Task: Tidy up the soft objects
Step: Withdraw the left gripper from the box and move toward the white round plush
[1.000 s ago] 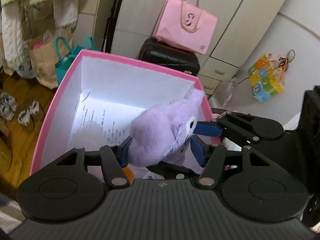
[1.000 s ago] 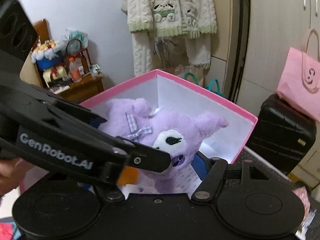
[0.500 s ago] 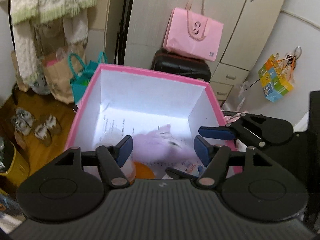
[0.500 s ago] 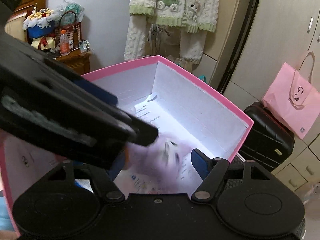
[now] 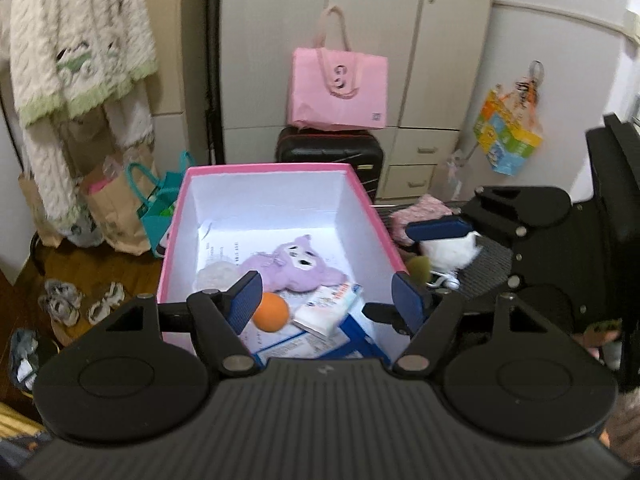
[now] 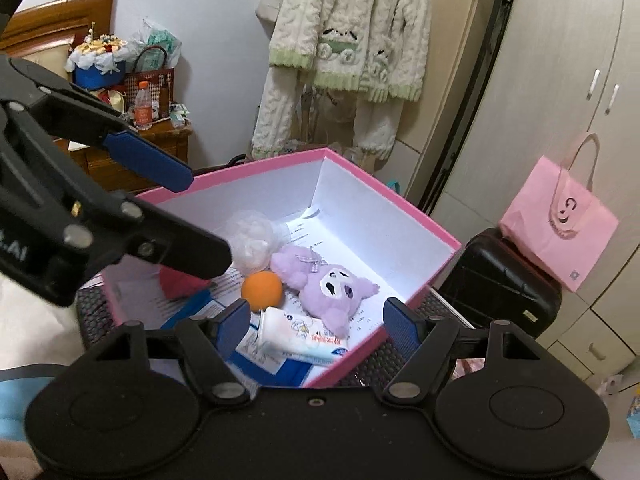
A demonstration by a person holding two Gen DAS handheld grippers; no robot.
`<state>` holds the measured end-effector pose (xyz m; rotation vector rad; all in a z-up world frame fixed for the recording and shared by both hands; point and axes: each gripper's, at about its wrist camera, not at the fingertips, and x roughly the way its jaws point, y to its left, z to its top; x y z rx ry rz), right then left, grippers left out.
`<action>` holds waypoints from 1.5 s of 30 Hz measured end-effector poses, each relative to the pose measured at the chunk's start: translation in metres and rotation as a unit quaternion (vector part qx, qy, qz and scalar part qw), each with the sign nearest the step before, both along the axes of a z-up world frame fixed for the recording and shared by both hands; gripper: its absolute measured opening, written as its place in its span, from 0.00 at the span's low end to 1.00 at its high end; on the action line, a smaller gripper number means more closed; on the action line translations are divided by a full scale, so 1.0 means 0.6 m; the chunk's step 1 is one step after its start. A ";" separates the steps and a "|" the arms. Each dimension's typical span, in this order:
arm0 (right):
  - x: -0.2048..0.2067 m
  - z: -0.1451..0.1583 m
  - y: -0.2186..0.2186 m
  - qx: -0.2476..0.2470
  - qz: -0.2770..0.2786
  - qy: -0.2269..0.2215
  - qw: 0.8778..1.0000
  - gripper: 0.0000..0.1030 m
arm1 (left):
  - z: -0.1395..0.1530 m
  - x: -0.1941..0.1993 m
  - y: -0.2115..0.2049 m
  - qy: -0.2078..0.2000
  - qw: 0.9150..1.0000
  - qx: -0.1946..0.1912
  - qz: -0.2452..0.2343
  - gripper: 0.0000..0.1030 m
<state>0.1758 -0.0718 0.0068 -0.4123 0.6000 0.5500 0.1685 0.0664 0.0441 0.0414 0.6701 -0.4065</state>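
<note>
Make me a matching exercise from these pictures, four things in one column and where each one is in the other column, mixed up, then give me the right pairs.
Things:
1. purple plush toy
2. orange ball
3. pink paper bag
4. knitted sweater

Places:
A. on top of the black suitcase
B. hanging up beside the wardrobe
C. lying face up on the floor of the pink box
D. in the pink box, right next to the plush toy

Pairs: 1-C, 2-D, 3-A, 4-B
</note>
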 end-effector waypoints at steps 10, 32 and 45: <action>-0.076 0.045 -0.097 0.048 -0.007 0.003 0.999 0.76 | 0.035 -0.075 -0.058 -0.025 0.998 0.010 -0.062 0.69; -0.069 -0.035 -0.359 0.151 -0.076 0.023 0.985 0.79 | -0.019 -0.066 -0.235 -0.025 0.990 0.005 -0.140 0.71; 0.035 -0.153 -0.375 0.116 -0.057 0.022 0.991 0.79 | -0.098 0.045 -0.345 0.007 0.995 0.014 -0.102 0.71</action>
